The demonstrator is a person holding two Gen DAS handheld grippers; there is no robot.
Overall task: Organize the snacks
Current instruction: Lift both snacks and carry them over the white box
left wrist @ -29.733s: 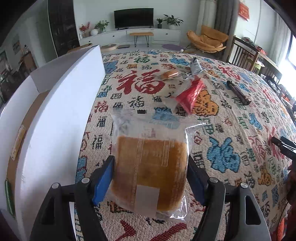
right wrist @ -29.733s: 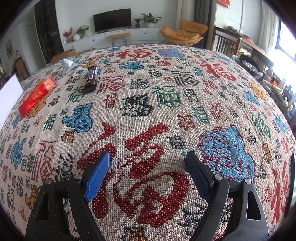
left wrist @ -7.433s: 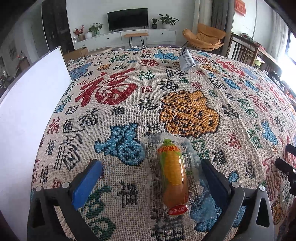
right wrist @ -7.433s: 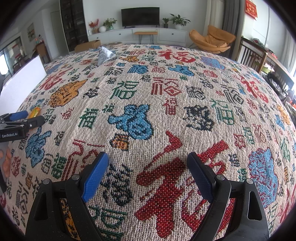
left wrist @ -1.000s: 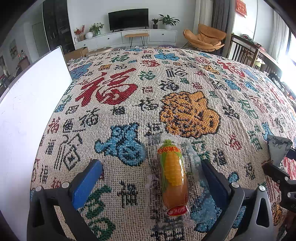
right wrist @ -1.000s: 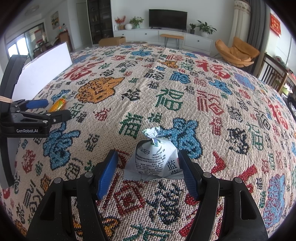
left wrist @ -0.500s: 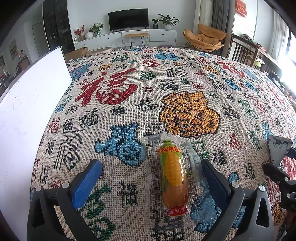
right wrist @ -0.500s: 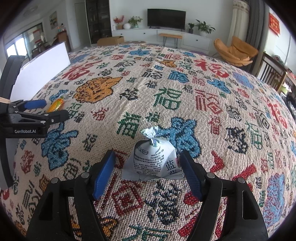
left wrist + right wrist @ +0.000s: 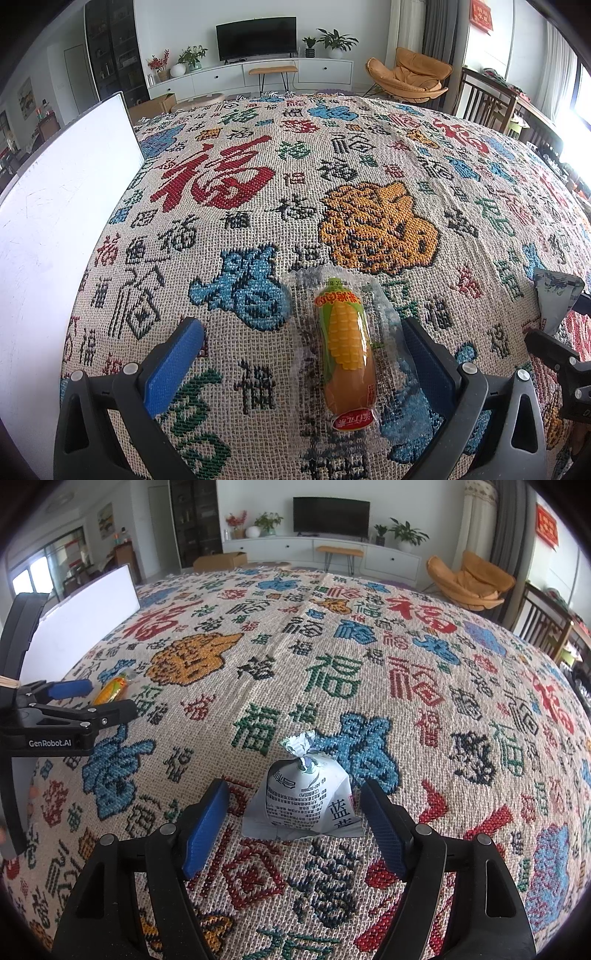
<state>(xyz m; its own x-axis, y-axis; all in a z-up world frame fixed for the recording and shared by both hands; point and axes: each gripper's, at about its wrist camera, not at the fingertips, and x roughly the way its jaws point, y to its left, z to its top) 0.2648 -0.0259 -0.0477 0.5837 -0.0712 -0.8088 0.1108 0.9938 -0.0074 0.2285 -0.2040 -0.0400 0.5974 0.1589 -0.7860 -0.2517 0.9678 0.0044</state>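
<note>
Right claw (image 9: 295, 812) astride white pouch (image 9: 306, 801)

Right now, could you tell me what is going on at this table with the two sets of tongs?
A person is sorting snacks on a patterned tablecloth, holding tongs in each hand. The left tongs are open around a corn-printed snack pack lying flat on the cloth, not gripping it. The right tongs have just been opening, and a small white pouch with a twisted top stands on the cloth between them, no pad pressing on it. A white box stands at the left edge.
</note>
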